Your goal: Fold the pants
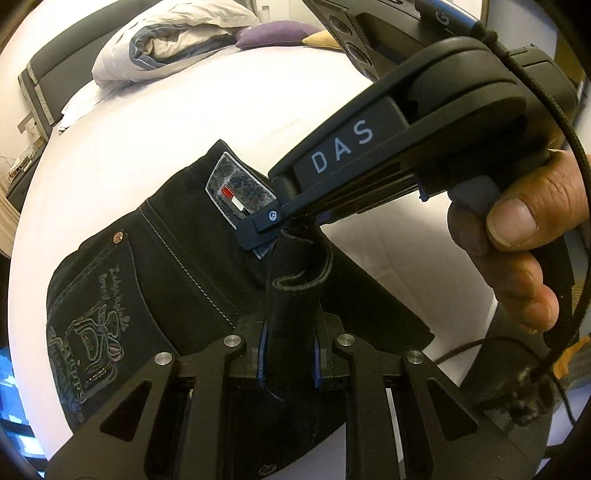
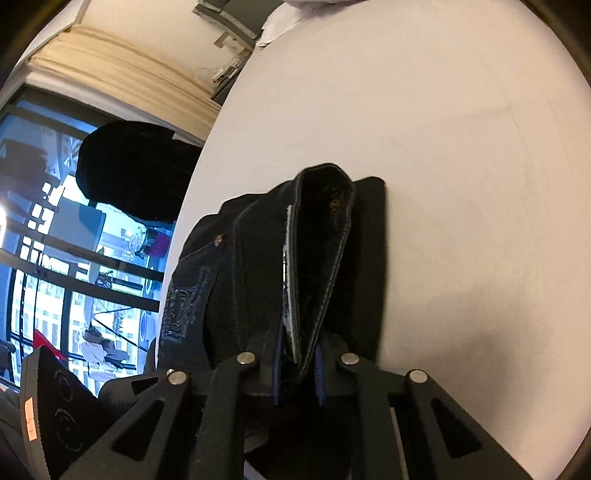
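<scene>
Black pants [image 1: 159,273] lie on the white bed [image 1: 207,103], back pocket embroidery and a waistband label [image 1: 236,192] facing up. My left gripper [image 1: 290,350] is shut on a rolled strip of the pants' fabric. My right gripper [image 1: 269,229], marked DAS, reaches in from the upper right and pinches the waistband by the label. In the right wrist view the right gripper [image 2: 297,373] is shut on the folded waistband edge [image 2: 321,236], lifted off the bed [image 2: 443,147].
A rumpled grey-white duvet [image 1: 166,40] and a purple cushion [image 1: 273,33] lie at the head of the bed. A large window [image 2: 55,258] stands past the bed's left edge. A hand [image 1: 517,251] holds the right gripper.
</scene>
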Tool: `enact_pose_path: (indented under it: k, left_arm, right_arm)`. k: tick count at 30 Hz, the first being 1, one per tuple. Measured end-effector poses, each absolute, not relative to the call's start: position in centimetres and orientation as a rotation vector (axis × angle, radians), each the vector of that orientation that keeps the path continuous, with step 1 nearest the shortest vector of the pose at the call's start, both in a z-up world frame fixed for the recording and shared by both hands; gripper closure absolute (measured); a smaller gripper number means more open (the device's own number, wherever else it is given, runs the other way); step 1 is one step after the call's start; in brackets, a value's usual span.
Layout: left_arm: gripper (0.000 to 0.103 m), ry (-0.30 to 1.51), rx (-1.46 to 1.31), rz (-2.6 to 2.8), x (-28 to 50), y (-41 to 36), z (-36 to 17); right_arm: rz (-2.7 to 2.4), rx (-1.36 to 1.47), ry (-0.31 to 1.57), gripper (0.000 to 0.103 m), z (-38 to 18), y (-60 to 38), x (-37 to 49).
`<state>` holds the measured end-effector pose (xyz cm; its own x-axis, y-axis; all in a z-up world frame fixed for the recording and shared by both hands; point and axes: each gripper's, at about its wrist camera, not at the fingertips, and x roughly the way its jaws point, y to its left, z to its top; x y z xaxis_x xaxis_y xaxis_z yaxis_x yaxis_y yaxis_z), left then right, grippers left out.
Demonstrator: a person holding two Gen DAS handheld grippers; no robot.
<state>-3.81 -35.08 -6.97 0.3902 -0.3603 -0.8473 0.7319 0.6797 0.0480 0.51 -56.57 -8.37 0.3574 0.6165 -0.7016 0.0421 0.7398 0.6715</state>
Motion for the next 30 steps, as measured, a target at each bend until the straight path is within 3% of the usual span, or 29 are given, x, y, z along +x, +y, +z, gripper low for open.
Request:
enact_pose_path:
  k: [7,12,14,20,25,30]
  left_arm:
    - [0.086,0.921,0.45,-0.721,-3.4,-36.7,-8.4]
    - [0.074,0.928,0.408,-0.752,-3.8,-35.9,-8.6]
    - [0.056,0.958,0.353,-0.793,-3.7,-35.2,-8.1]
    - [0.024,0.901,0.209,-0.875,-4.1,-29.8,-4.4]
    - [0.023,0.888,0.078,-0.755,-1.2,-23.5,-3.6]
    - [0.024,0.933,-0.045,-0.666,1.9,-19.1,-5.4]
  right_arm:
    - [0.391,0.683,1.171,0.088,-9.5,-56.8,-0.1]
    - [0.397,0.738,1.149,0.088,-10.6,-57.4,-0.9]
    - [0.415,0.768,1.119,0.088,-11.1,-57.6,-1.2]
    - [0.397,0.807,1.086,0.078,-10.8,-57.7,-2.8]
    - [0.301,0.753,1.063,0.071,-8.0,-58.0,-4.6]
    - [0.446,0.728,0.945,0.071,-3.6,-55.8,-4.4]
